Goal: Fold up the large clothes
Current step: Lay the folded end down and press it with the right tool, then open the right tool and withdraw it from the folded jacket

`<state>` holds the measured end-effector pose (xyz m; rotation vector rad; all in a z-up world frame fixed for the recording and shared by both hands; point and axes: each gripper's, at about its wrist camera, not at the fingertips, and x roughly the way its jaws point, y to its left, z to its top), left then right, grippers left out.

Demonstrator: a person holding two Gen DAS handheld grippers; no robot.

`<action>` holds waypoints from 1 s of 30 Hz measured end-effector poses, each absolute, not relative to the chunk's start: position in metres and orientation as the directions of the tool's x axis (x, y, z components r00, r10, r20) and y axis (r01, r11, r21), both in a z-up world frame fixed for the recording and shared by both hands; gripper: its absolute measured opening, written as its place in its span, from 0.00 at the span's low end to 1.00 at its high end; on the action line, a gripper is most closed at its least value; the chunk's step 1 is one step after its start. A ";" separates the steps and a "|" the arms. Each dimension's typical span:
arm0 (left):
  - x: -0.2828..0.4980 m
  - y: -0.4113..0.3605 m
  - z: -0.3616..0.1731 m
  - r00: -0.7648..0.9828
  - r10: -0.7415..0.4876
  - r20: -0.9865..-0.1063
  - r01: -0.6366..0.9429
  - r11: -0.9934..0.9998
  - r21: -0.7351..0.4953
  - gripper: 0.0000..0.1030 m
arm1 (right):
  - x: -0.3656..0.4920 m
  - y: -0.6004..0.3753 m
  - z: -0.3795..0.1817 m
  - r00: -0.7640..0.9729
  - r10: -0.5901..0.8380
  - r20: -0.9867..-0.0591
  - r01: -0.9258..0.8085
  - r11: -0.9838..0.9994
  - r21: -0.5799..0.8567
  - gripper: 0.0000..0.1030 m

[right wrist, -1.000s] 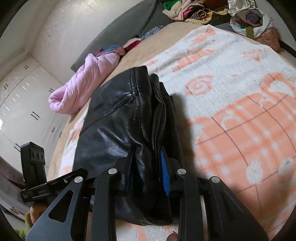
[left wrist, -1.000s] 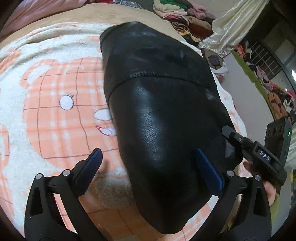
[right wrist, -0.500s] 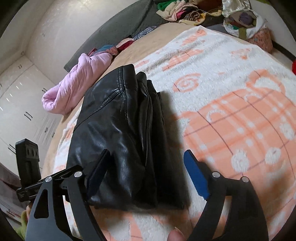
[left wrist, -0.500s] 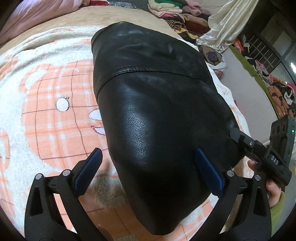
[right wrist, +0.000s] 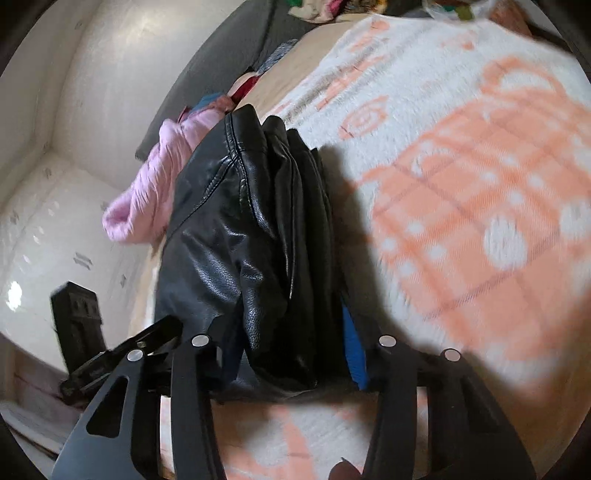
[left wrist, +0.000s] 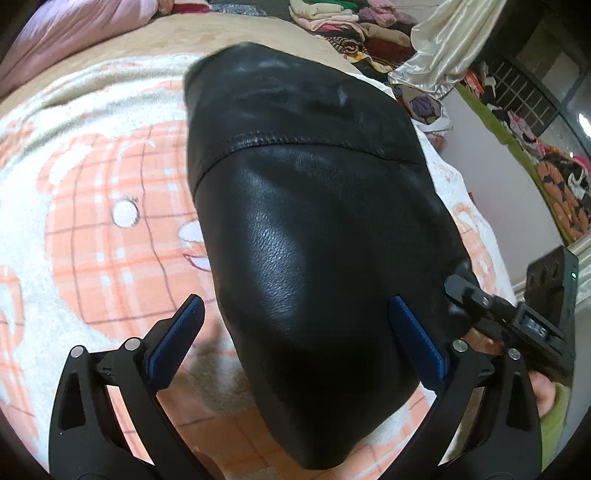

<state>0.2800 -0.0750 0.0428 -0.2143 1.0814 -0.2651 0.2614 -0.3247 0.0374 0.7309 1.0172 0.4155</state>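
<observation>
A folded black leather jacket [left wrist: 314,229] lies on a white and orange blanket [left wrist: 110,240]. My left gripper [left wrist: 295,332] is open above the jacket's near end, its blue-padded fingers [left wrist: 173,339] spread wide and holding nothing. In the right wrist view the jacket [right wrist: 251,229] shows its stacked folded edges. My right gripper [right wrist: 291,343] has its fingers on either side of the jacket's near edge, with the blue pad [right wrist: 352,347] against the leather. The right gripper also shows in the left wrist view [left wrist: 517,314] at the jacket's right corner.
A pink padded garment [right wrist: 155,184] lies at the bed's far side. Piles of clothes [left wrist: 351,26] and a cream cloth [left wrist: 443,40] sit beyond the bed. The bed's edge and floor run along the right [left wrist: 491,166]. White cupboards [right wrist: 55,184] stand behind.
My right gripper opened half a second ago, then closed in on the jacket's near edge again. My left gripper stayed open over the jacket, which shifted slightly.
</observation>
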 end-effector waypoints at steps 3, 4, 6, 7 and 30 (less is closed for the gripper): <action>0.279 -0.071 0.043 0.445 -0.305 -0.842 0.109 0.952 -0.287 0.91 | 0.242 -0.312 0.040 0.498 0.599 -0.627 0.018 0.716 0.698 0.43; 0.279 -0.070 0.041 0.440 -0.309 -0.843 0.106 0.950 -0.293 0.91 | 0.238 -0.309 0.040 0.505 0.588 -0.632 0.021 0.723 0.690 0.43; 0.278 -0.068 0.036 0.431 -0.324 -0.842 0.102 0.945 -0.311 0.92 | 0.234 -0.311 0.039 0.505 0.587 -0.634 0.041 0.717 0.696 0.43; 0.277 -0.066 0.034 0.430 -0.331 -0.840 0.099 0.942 -0.321 0.92 | 0.234 -0.311 0.039 0.504 0.588 -0.633 0.044 0.714 0.698 0.43; 0.272 -0.076 0.044 0.471 -0.278 -0.837 0.114 0.960 -0.254 0.92 | 0.360 -0.277 0.105 0.615 0.469 -0.634 -0.176 0.865 0.470 0.11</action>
